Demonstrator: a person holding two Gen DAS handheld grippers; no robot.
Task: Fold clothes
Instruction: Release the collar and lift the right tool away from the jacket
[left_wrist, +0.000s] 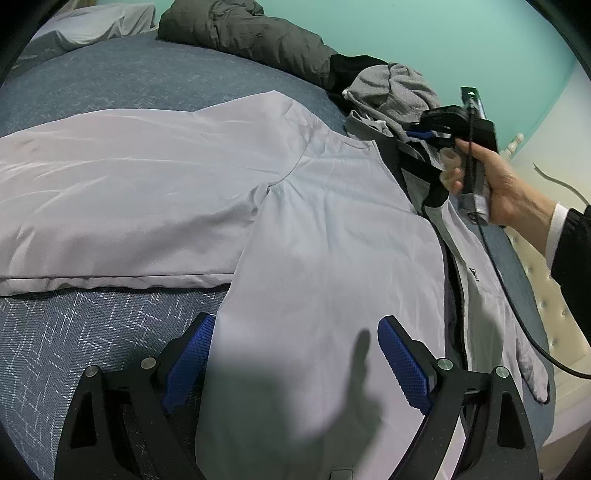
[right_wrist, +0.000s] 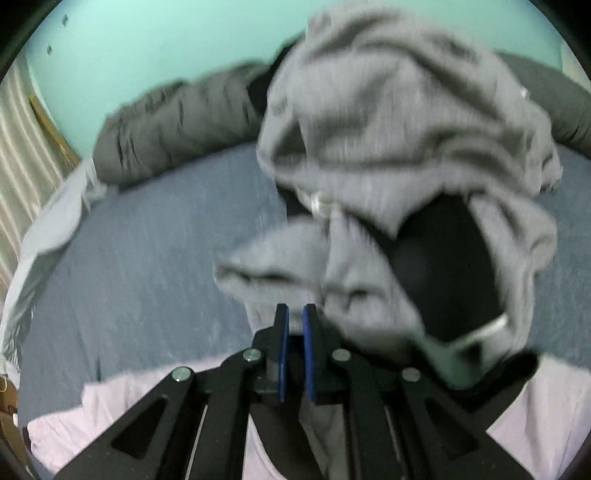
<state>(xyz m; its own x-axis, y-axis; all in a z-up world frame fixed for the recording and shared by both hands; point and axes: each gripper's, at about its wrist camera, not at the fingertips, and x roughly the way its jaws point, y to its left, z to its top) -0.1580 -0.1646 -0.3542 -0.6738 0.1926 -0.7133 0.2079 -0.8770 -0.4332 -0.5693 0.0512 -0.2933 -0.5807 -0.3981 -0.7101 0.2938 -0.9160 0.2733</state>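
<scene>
A pale lilac shirt (left_wrist: 184, 177) lies spread on the blue bedcover (left_wrist: 74, 332), with one part folded over toward me. My left gripper (left_wrist: 295, 339) hovers just above the shirt's near end. It is open wide, its blue pads (left_wrist: 402, 365) standing apart on either side of the cloth without pressing it. A hand holds my right gripper (left_wrist: 417, 131) at the heap of grey clothes (left_wrist: 395, 92) on the right. In the blurred right wrist view the right gripper (right_wrist: 295, 319) is shut to a thin slit. The crumpled grey garment (right_wrist: 388, 118) sits right in front of it; whether cloth is pinched I cannot tell.
A white jacket with a black zip (left_wrist: 476, 273) lies beside the shirt on the right. A dark grey quilt (left_wrist: 240, 33) and a pillow (left_wrist: 92, 22) lie at the far side. A black cable (left_wrist: 517, 314) trails from the right gripper over the cream tufted bed edge (left_wrist: 546, 295).
</scene>
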